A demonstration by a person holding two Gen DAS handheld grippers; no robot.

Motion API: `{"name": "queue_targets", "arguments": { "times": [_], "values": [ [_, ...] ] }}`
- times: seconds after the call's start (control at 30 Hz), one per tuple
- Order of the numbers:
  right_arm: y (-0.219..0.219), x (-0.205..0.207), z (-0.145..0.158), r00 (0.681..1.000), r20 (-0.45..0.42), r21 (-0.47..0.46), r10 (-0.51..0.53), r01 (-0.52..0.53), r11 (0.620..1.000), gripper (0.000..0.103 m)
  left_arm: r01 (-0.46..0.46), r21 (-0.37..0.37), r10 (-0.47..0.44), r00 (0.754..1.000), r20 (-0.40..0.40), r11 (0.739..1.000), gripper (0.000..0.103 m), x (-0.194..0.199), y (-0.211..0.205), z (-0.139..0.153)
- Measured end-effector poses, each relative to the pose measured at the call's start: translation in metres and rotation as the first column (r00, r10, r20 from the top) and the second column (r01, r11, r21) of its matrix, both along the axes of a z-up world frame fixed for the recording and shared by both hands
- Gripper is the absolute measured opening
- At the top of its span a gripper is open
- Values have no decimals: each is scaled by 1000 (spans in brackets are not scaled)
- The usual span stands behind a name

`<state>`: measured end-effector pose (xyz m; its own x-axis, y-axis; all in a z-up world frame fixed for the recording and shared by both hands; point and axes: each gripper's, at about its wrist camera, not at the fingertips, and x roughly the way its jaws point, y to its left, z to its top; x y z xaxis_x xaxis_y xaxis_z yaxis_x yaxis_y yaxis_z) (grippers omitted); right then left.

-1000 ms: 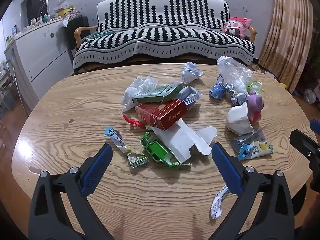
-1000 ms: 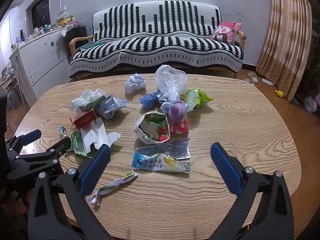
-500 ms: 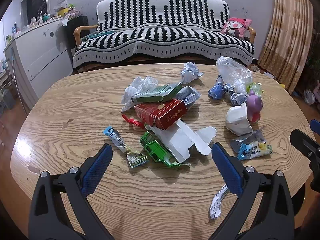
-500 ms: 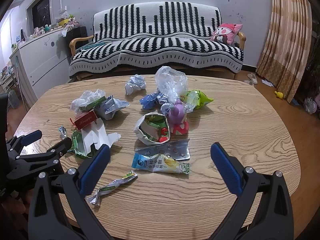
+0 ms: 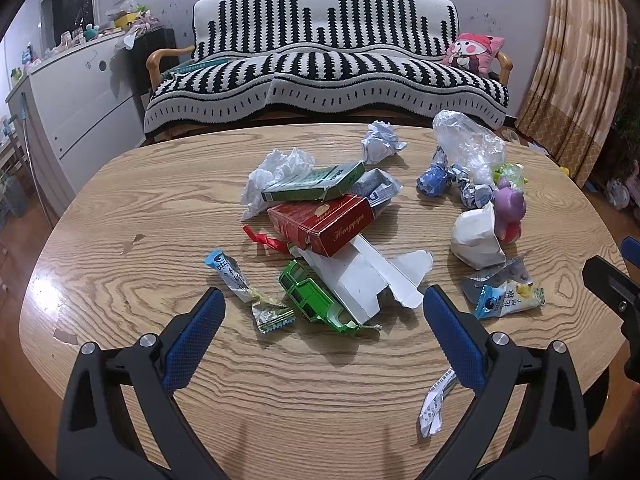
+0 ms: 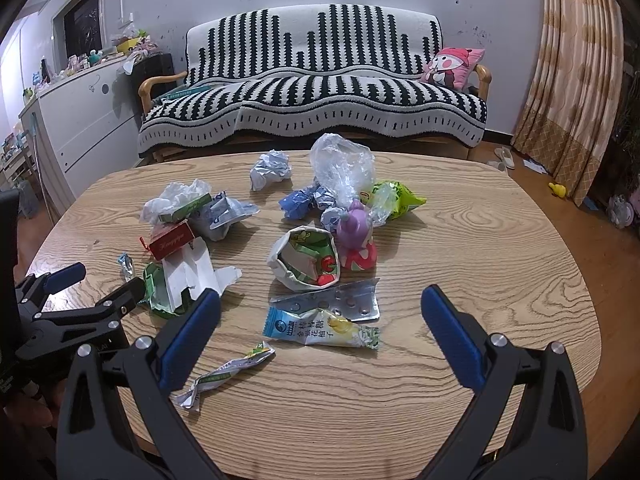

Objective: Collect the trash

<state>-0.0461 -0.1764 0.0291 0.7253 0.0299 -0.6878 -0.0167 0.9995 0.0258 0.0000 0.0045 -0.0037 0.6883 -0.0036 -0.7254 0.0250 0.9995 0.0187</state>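
Trash lies scattered on the oval wooden table [image 5: 120,200]. A red box [image 5: 324,220], a green box [image 5: 316,182], an opened white carton [image 5: 360,276], a flattened green carton [image 5: 312,298] and candy wrappers [image 5: 232,276] lie ahead of my left gripper [image 5: 320,312], which is open and empty above the table's near side. My right gripper [image 6: 320,312] is open and empty; a blue-and-white snack packet [image 6: 320,328], a pill blister [image 6: 340,300], a crumpled paper cup [image 6: 306,260] and a twisted wrapper [image 6: 224,372] lie between and before its fingers.
A purple toy [image 6: 356,232], a clear plastic bag [image 6: 344,164], a green snack bag [image 6: 396,196] and crumpled paper balls [image 6: 270,168] sit farther back. A striped sofa [image 6: 312,92] stands behind the table, a white cabinet [image 6: 88,120] at left. The left gripper shows at the right view's left edge [image 6: 80,296].
Both views have shifted only slightly; the grippers stay open and the trash has not moved.
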Motion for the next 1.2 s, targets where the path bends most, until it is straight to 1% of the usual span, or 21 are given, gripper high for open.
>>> {"name": "queue_targets", "arguments": {
  "times": [0.9,0.97,1.1,1.13,1.2],
  "values": [
    [1,0,1,1000,2,0,2,-2,1000,97,5,3,-5,1000,-15,1000,97,1,1,-2],
    [1,0,0,1000,2,-1,1,-1,1000,97,2,4,-2,1000,-19,1000,97,2,5,-3],
    [2,-1,4,1000,-6,4,4,-4,1000,97,-20,-4,20,999,-26,1000,97,8,30,-1],
    [1,1,5,1000,-7,4,5,-5,1000,97,-17,-10,16,999,-28,1000,97,10,38,-1],
    [-2,-1,7,1000,-22,8,20,-20,1000,97,33,-17,-34,998,-50,999,97,13,52,-3]
  ]
}}
